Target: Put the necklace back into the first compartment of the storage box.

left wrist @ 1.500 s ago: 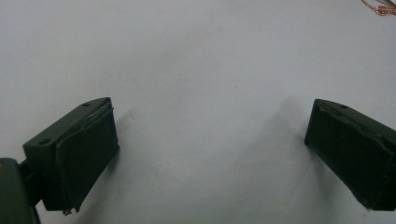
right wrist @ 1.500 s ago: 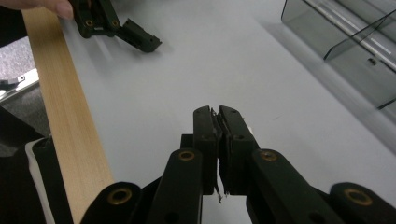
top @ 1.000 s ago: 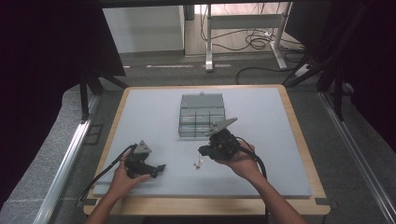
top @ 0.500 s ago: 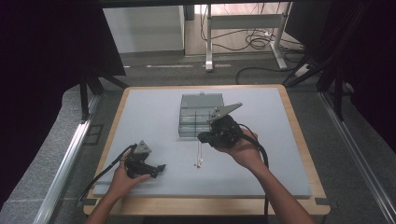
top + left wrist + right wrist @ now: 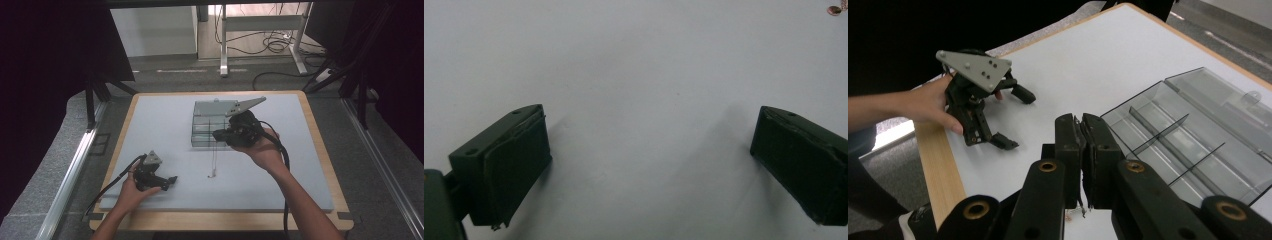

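Your right hand holds the right gripper [image 5: 218,135] raised above the near edge of the clear plastic compartment box [image 5: 212,120], its grey three-cornered plate tilted toward the far side. Your left hand rests low on the grey-white table mat [image 5: 165,125], keeping the left gripper [image 5: 172,180] down near the front left, jaws spread wide with nothing between them.

Compared with a second ago, your right gripper has risen and moved toward the box, and the thin necklace chain [image 5: 215,157] now hangs longer below it; your left gripper has stayed put.

Your right gripper's jaws are clenched on the top of that chain. It dangles straight down from them, and its small pendant end [image 5: 212,175] reaches the mat just in front of the box, between your two grippers.
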`<action>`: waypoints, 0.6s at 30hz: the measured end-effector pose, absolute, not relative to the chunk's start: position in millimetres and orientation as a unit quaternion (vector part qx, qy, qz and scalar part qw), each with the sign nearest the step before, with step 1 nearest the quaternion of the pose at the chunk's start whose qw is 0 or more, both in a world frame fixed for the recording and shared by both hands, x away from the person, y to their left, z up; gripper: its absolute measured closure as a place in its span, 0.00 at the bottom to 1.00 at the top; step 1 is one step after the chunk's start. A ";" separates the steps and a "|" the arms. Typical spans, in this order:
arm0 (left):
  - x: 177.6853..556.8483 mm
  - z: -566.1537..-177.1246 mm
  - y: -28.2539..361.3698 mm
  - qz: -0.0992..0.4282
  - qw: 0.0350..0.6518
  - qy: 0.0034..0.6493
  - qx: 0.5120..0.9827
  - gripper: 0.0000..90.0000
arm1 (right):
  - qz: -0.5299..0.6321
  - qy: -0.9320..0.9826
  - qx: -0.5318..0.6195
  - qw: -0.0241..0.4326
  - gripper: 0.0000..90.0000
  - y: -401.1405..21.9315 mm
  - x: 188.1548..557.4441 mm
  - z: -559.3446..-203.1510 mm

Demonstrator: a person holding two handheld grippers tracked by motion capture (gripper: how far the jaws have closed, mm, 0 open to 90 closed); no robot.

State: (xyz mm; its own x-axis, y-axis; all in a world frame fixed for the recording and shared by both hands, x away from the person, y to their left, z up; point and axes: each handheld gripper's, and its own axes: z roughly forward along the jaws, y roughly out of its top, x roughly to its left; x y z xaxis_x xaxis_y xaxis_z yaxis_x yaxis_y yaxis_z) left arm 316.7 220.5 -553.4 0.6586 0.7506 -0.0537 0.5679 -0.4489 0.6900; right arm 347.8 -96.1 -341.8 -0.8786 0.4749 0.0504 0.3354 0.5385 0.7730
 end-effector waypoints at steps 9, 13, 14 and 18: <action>316.7 -553.4 220.5 0.131 0.349 0.392 0.841 0.03 | 0.430 0.865 0.241 0.093 0.94 -97.1 355.6 -326.0; 316.7 -553.3 220.5 0.131 0.349 0.392 0.841 0.03 | 0.435 0.861 0.247 0.095 0.94 -97.7 360.3 -319.5; 316.7 -553.4 220.5 0.131 0.349 0.392 0.841 0.03 | 0.437 0.859 0.249 0.095 0.94 -97.4 361.2 -317.9; 316.7 -553.4 220.4 0.130 0.349 0.393 0.841 0.03 | 0.441 0.856 0.251 0.102 0.94 -96.0 365.5 -313.0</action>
State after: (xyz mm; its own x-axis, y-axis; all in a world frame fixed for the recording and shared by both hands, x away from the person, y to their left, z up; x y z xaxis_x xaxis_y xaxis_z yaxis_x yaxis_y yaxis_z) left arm 316.7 220.4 -553.4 0.6580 0.7510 -0.0555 0.5691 -0.4477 0.6898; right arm 365.5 -96.0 -313.0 -0.8532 0.5195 0.0459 0.3387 0.4849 0.8063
